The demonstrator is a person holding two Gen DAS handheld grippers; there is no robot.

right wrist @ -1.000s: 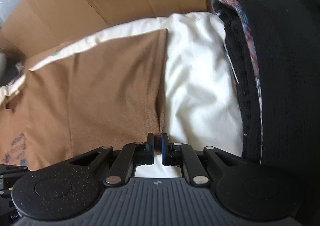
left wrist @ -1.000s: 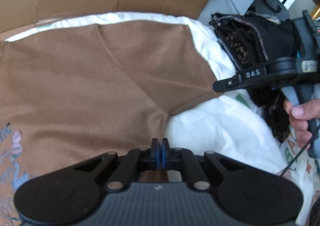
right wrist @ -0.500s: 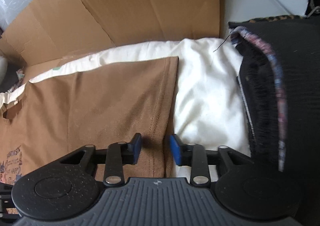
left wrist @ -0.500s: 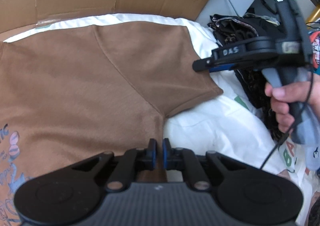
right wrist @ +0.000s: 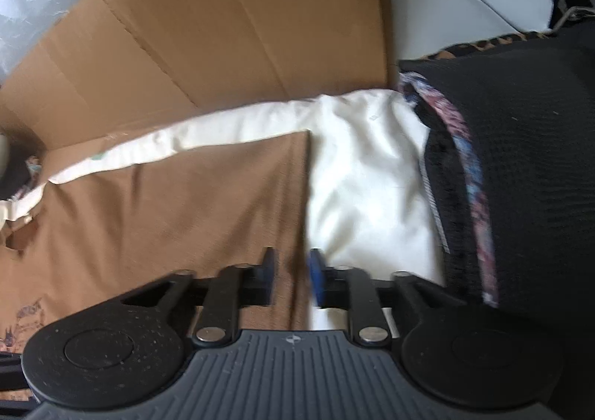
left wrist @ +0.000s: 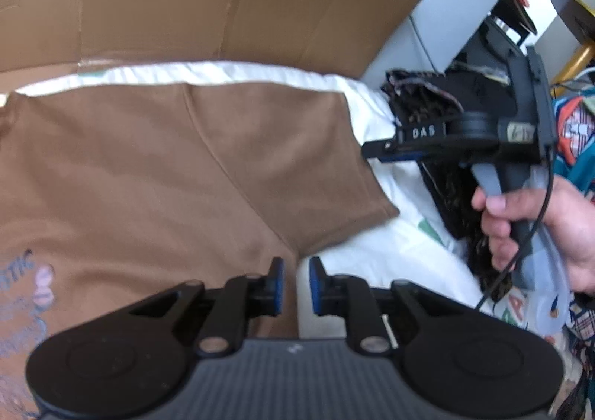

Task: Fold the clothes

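- Brown T-shirt (left wrist: pixel 156 174) lies spread flat on a white sheet (left wrist: pixel 375 263), its sleeve (left wrist: pixel 297 167) pointing out to the right with the hem near the sheet's far edge.
- Left tongs (left wrist: pixel 295 280) hang just above the shirt's armpit seam, blue pads parted with nothing between them — released.
- Right tongs (right wrist: pixel 290 271) sit over the sleeve's outer edge where brown meets white; their pads are also apart and grip nothing.
- In the left wrist view the right tongs (left wrist: pixel 372 152) appear side-on, held by a hand (left wrist: pixel 535 226) on the handle, above the sheet just right of the sleeve.
- Printed graphic (left wrist: pixel 22 293) shows on the shirt at the lower left.
- Flattened cardboard (right wrist: pixel 208 48) stands behind the sheet.
- Dark folded clothes (right wrist: pixel 520 174) — black knit with a patterned trim — are stacked just right of the sheet.
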